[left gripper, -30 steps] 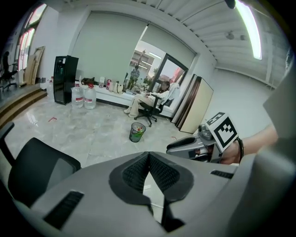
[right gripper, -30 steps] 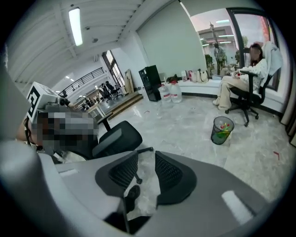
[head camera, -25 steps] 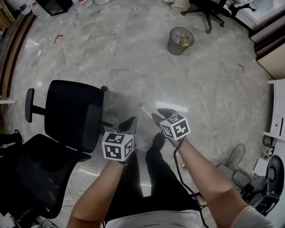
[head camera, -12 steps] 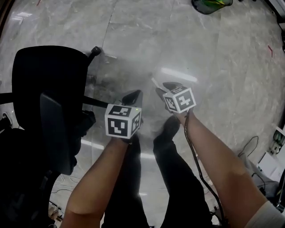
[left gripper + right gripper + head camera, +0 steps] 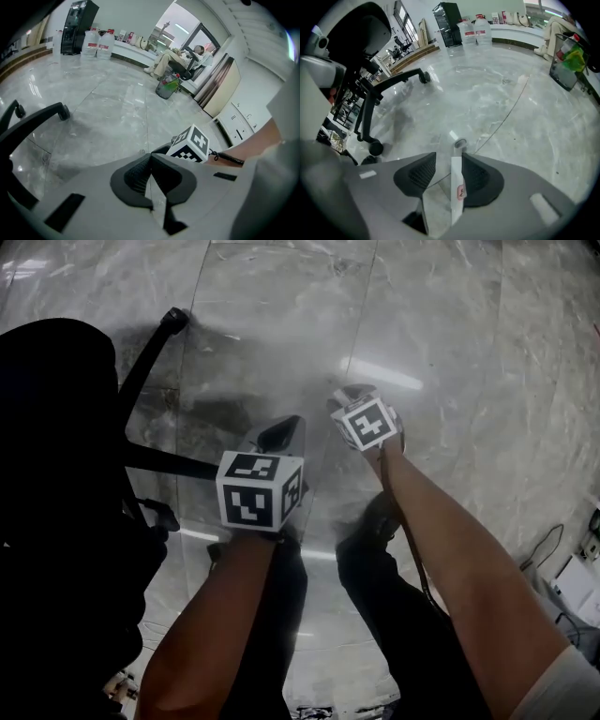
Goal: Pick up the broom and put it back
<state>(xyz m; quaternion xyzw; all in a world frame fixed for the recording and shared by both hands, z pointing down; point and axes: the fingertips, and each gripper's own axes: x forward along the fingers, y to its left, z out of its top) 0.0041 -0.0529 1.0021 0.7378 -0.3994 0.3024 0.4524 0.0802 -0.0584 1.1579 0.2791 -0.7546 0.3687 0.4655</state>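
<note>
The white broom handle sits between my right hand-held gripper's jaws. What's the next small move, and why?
Probably ease the right hand-held gripper straight back off the broom handle. Its jaws are opening and the handle lies against only one pad, with a gap to the other, so nothing clamps it. Whether it rests on the floor is unclear, so go slowly.
</note>
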